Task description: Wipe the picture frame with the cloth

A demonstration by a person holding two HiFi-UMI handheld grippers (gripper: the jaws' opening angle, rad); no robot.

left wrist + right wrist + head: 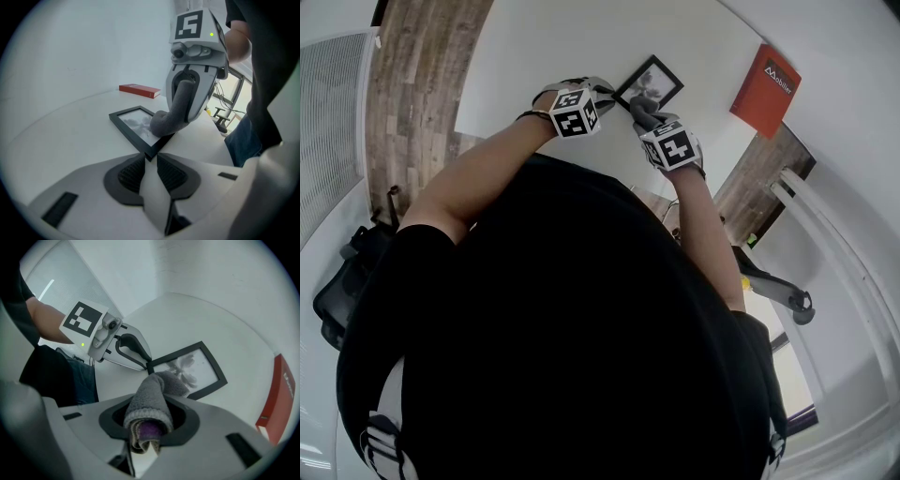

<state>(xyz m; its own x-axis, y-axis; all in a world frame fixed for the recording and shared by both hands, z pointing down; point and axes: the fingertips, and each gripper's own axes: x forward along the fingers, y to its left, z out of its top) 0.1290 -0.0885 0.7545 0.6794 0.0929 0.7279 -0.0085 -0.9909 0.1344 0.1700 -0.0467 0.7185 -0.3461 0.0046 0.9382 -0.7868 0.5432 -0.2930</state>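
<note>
A black picture frame [650,84] with a grey flower print lies flat on the white table [544,56]. My left gripper [150,163] is shut on the frame's near corner [149,152], which sits pinched between the ribbed pads. My right gripper [150,425] is shut on a folded grey cloth [152,399]. The cloth's free end [164,123] presses down on the frame's glass [136,124] close to the held corner. In the right gripper view the frame [199,366] lies just beyond the cloth, with the left gripper [147,363] at its left corner.
A red book [766,90] lies on the table beyond the frame, to the right. Office chairs stand on the floor at the left [347,272] and right [778,291]. The person's arms and black shirt hide the table's near part.
</note>
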